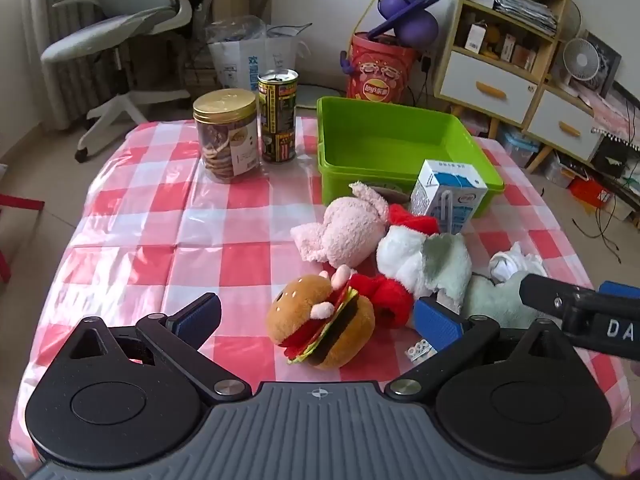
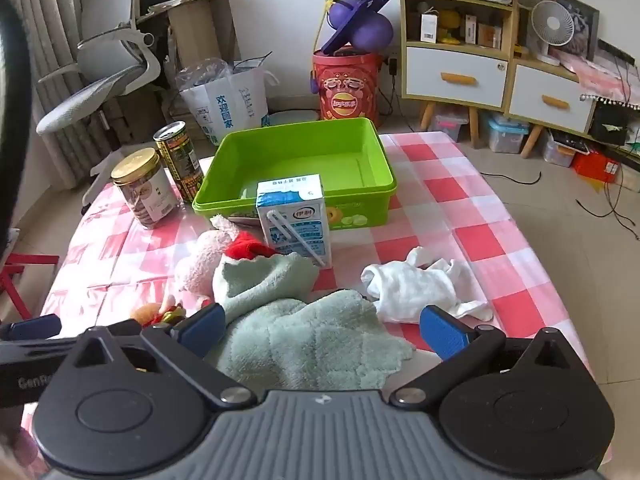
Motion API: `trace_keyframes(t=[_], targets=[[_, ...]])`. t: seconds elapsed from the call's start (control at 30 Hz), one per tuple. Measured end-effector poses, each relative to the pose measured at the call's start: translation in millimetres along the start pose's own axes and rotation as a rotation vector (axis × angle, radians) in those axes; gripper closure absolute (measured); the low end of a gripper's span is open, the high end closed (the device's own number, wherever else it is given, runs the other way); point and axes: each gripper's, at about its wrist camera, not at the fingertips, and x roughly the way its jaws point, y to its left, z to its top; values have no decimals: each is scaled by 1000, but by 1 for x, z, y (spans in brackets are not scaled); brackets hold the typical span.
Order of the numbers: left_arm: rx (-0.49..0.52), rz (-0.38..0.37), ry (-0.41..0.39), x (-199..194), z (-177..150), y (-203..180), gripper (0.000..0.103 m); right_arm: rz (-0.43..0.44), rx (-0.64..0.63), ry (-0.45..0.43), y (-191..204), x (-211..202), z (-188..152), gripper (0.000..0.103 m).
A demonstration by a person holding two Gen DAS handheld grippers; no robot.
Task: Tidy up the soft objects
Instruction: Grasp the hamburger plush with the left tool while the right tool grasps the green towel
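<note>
A lived-in home room (checked tablecloth (image 1: 168, 216), office chair (image 1: 120, 28), cluttered drawer shelf (image 2: 456, 40), desk fan (image 2: 552, 28)).

My left wrist camera looked low and forward across the desk (image 1: 132, 208), close over the burger plush (image 1: 320, 320). My right one sat just beside it, close above the green towel (image 2: 312, 340). Both faced the green bin (image 1: 400, 140) and the milk carton (image 2: 294, 216).

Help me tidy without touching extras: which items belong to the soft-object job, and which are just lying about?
For the job: burger plush, pink plush, green towel, white cloth, green bin.

Lying about: milk carton, cookie jar, tall can.
</note>
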Motion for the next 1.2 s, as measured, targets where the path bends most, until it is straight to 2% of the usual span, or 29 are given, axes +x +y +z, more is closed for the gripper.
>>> trace_keyframes(t=[0.2,0.37,0.47,0.77,0.93,1.0,1.2], targets=[[-8,6,0,2,0,5,5,34,8,38,0,5,-1,23],[-8,14,7,7,0,8,5,29,19,48,-3,4,-1,23],[-2,18,9,11,0,9,5,60,30,64,-7,1,0,23],[14,15,23,23,1,18,5,97,57,70,-14,0,2,23],[-30,-20,53,32,3,31,5,149,92,98,-21,4,1,23],[-39,-39,55,34,4,34,5,145,96,103,-25,7,1,23],[-48,-130,63,43,5,42,8,175,156,167,-34,16,0,28]])
